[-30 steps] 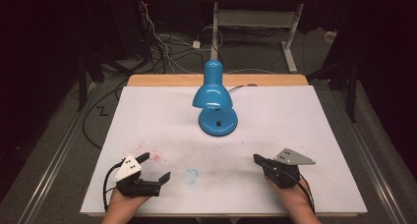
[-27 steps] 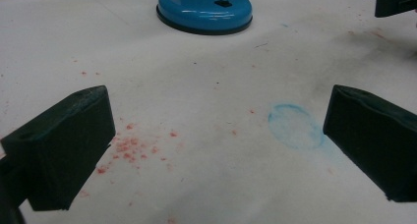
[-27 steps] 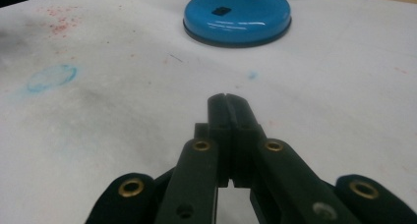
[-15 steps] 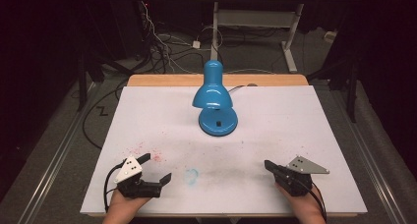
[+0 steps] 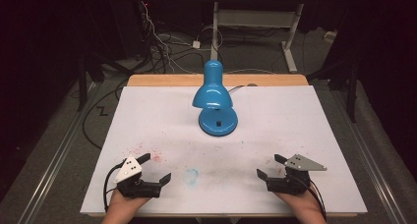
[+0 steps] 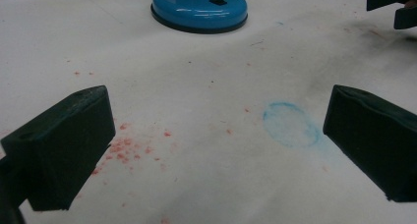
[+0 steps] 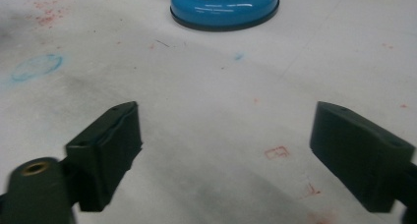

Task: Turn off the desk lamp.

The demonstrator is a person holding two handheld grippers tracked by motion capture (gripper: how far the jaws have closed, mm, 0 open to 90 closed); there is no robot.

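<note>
Both grippers, left (image 5: 156,167) and right (image 5: 269,166), rest wide apart and empty near the table's (image 5: 305,121) front edge; the blue lamp (image 5: 214,103) (untouched, seemingly) stands well beyond them, so nothing looks started.

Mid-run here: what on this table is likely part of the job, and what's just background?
Likely in play: blue lamp; left gripper and right gripper, both open, holding nothing.

Background: white sheet with red specks and blue ring stain; floor cables.
</note>
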